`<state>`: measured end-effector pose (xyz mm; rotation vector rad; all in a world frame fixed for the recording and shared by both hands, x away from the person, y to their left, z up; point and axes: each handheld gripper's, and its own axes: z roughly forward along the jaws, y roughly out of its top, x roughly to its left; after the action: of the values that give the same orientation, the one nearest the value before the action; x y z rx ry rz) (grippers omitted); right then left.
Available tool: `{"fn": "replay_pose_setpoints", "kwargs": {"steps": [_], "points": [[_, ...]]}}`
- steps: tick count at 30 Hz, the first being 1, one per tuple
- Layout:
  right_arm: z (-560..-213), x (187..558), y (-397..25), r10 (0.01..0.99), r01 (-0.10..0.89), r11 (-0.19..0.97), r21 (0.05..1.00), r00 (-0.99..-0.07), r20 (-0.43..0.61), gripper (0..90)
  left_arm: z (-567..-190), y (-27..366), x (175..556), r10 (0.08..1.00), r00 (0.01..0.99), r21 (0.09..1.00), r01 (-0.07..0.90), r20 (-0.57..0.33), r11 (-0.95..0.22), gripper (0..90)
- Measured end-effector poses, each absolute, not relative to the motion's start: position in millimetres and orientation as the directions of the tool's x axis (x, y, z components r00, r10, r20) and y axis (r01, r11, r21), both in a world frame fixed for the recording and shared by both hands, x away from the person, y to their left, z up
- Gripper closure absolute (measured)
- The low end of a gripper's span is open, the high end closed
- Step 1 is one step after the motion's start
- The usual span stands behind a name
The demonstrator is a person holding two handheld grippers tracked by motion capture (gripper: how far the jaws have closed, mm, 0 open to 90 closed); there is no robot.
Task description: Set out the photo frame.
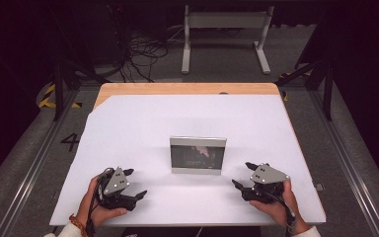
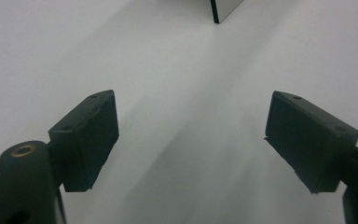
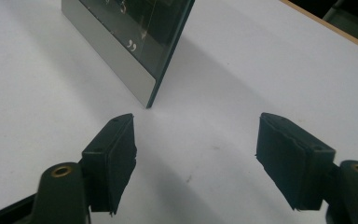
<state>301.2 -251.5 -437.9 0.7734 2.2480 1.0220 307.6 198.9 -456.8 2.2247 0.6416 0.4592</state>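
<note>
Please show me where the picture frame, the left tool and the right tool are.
picture frame [image 1: 198, 155]: high view, on its dark glass front.
left tool [image 1: 135, 183]: high view, midway between its two black tips, above the white table.
right tool [image 1: 244, 174]: high view, midway between its two black tips, beside the frame.

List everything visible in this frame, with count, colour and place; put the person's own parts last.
Picture frame: one, silver border with dark glass, standing upright mid-table between the two grippers.
Table: one, white cover over a wooden top, centre of the high view.
White stand: one, on the floor beyond the table.
Cables: a black tangle, floor at far left.
Left gripper: one, black with grey plate, near left edge, jaws open, empty.
Right gripper: one, black with grey plate, near right edge, jaws open, empty.
Hands: two, gripping the handles; an orange bracelet on the left wrist.
</note>
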Motion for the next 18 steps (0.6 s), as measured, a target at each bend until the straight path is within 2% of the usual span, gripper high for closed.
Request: {"fn": "replay_pose_setpoints", "kwargs": {"steps": [8,11,18], "points": [[-445,301,-256,0.682,0.289,0.557,0.779,-0.694,-0.23,20.7,-459,204,309,0.565,0.819,0.762,0.304,0.097,-0.572,10.1],[-449,302,-257,0.656,0.295,0.573,0.765,-0.725,-0.211,14.7,-459,204,308,0.564,0.821,0.757,0.311,0.091,-0.574,8.0],[-453,303,-256,0.65,0.316,0.575,0.755,-0.736,-0.187,9.0,-461,202,309,0.565,0.82,0.749,0.318,0.091,-0.581,7.4]]}}
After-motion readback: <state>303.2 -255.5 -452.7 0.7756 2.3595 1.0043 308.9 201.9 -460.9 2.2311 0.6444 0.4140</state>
